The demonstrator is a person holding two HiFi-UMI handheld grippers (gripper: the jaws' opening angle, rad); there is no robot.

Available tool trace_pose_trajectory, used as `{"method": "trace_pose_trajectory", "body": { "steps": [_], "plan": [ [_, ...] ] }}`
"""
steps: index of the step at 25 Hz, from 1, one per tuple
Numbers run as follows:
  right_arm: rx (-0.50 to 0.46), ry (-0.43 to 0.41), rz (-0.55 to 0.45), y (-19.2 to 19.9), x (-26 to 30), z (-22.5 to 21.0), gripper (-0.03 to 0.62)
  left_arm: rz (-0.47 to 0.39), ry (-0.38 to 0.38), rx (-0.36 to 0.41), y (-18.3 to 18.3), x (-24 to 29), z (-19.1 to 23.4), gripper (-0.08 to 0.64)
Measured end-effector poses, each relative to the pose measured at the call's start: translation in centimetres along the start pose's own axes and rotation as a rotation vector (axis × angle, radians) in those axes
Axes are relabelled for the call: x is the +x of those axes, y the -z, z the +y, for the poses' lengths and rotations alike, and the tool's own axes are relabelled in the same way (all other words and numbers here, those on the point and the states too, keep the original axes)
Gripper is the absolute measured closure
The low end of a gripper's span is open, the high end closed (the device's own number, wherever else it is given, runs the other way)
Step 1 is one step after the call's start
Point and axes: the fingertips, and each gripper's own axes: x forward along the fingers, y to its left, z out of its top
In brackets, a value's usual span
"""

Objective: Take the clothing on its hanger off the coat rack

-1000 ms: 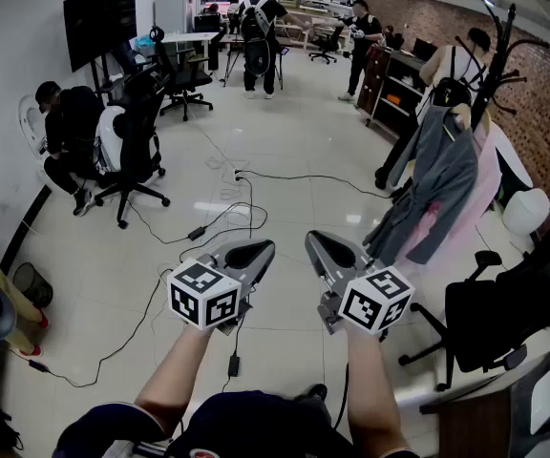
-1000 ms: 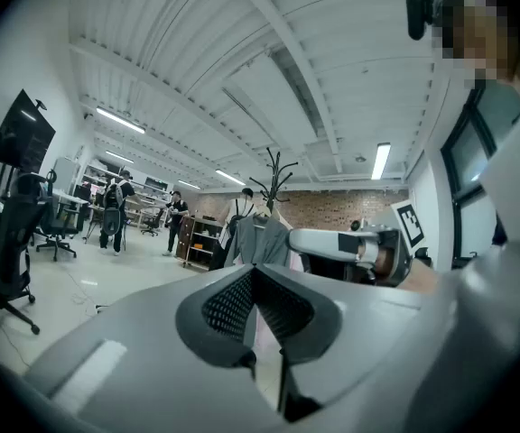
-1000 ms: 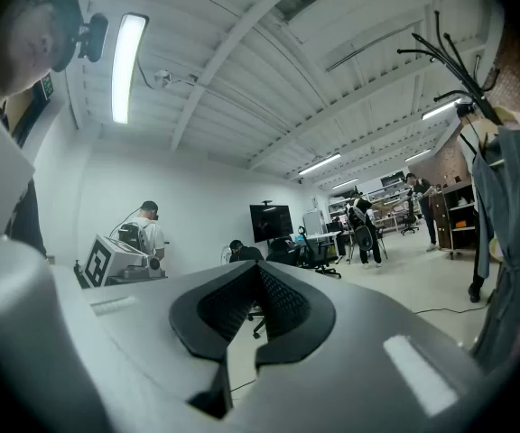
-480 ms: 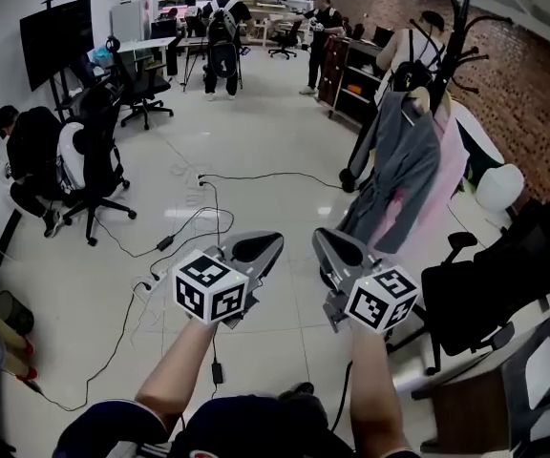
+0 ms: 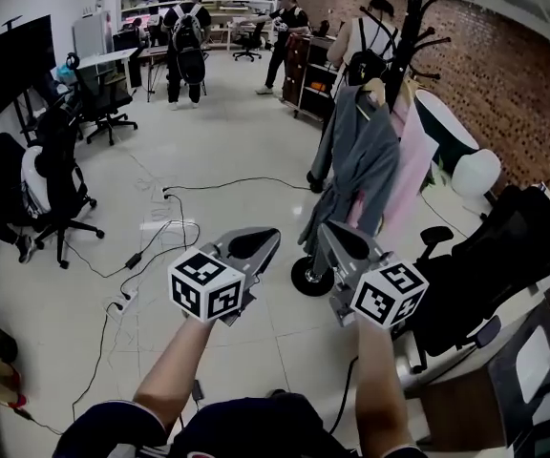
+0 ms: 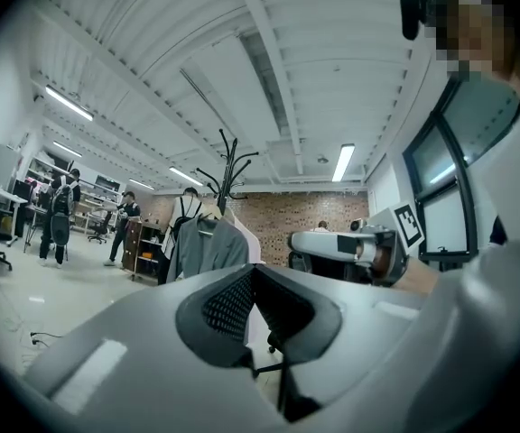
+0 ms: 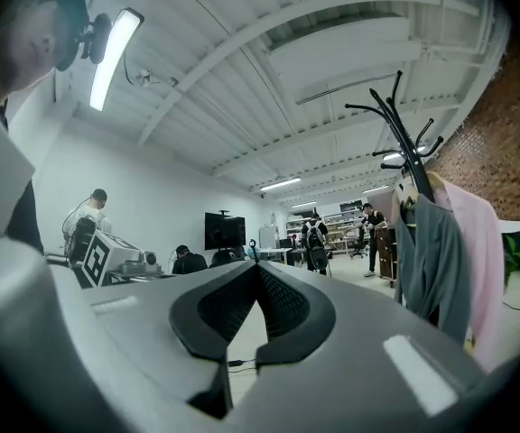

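A black coat rack [image 5: 405,29] stands just beyond my grippers, its round base [image 5: 310,277] on the floor. A grey jacket [image 5: 365,158] hangs from it on a hanger, with a pink garment [image 5: 412,174] behind it. My left gripper [image 5: 260,240] and right gripper [image 5: 331,240] are held side by side, both shut and empty, short of the clothing. The left gripper view has the grey jacket [image 6: 208,251] ahead on the left. In the right gripper view the jacket [image 7: 430,262] and rack [image 7: 403,124] are on the right.
A black office chair [image 5: 490,270] stands close on the right, with a white chair [image 5: 473,171] behind it. Cables [image 5: 156,246] trail across the floor to the left. Another chair [image 5: 51,187] and a screen [image 5: 12,57] are far left. Several people stand at the back.
The view has moved towards the coat rack, which now sits nearer and more to the middle. Both grippers keep their pose and stay shut.
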Motion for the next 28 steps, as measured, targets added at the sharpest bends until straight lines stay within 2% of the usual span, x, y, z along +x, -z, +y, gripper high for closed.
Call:
{"method": "trace_pose_trajectory", "body": {
  "steps": [7,15,21,28],
  "plan": [
    [-0.025,0.028,0.012,-1.5,-1.4,-7.6,0.592,-0.009,0.022,-0.029,0.1,7.4,-0.3,0.549],
    [-0.034,0.058,0.013,-2.8,-1.3,-14.4,0.592,-0.006,0.063,0.006,-1.2,14.3,-0.1,0.549],
    [-0.039,0.116,0.011,-2.8,0.7,-18.9,0.592,-0.017,0.113,0.023,-2.0,19.0,2.8,0.549],
    [-0.054,0.240,-0.007,-3.5,4.5,-23.7,0.592,-0.006,0.223,0.026,-2.8,24.0,7.9,0.549]
  ]
}}
